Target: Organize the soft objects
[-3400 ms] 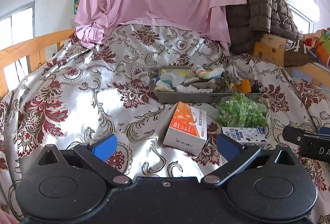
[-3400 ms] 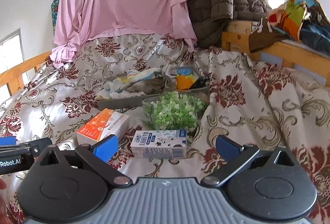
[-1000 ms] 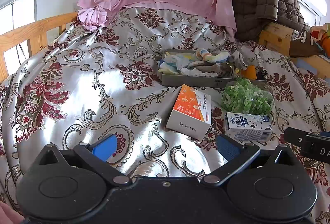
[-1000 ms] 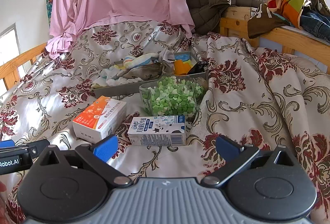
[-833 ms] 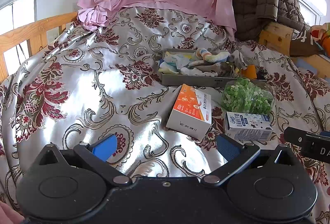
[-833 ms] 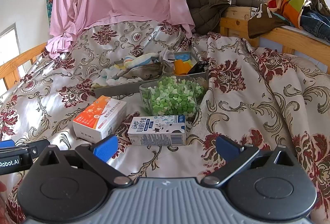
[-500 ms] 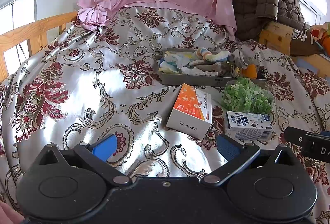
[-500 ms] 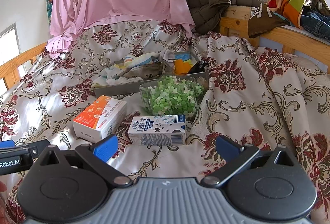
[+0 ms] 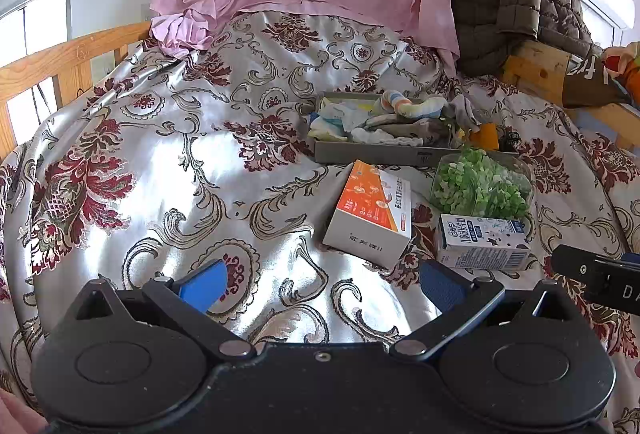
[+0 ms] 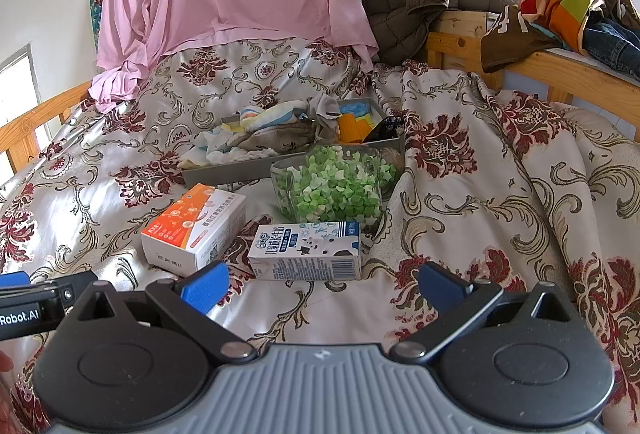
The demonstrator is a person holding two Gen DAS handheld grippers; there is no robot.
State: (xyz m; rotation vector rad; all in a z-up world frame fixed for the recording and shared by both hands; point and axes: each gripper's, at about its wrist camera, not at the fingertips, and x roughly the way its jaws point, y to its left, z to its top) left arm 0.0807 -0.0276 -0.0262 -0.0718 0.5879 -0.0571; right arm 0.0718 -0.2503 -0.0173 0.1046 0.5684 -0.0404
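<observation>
A bed covered by a shiny floral bedspread (image 9: 168,170) holds a grey tray (image 9: 372,154) full of soft cloths (image 10: 260,138), with an orange box (image 9: 372,210), a milk carton (image 10: 308,250) and a bowl of green pieces (image 10: 336,190) in front of it. The left gripper (image 9: 320,282) and the right gripper (image 10: 320,284) both hover above the bedspread near these things, fingers spread wide and holding nothing.

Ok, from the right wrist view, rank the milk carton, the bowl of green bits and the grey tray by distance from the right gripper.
1. Milk carton: lying on its side just ahead of the open right gripper.
2. Bowl of green bits: directly behind the carton.
3. Grey tray of socks: farthest, behind the bowl, stretching left.
</observation>
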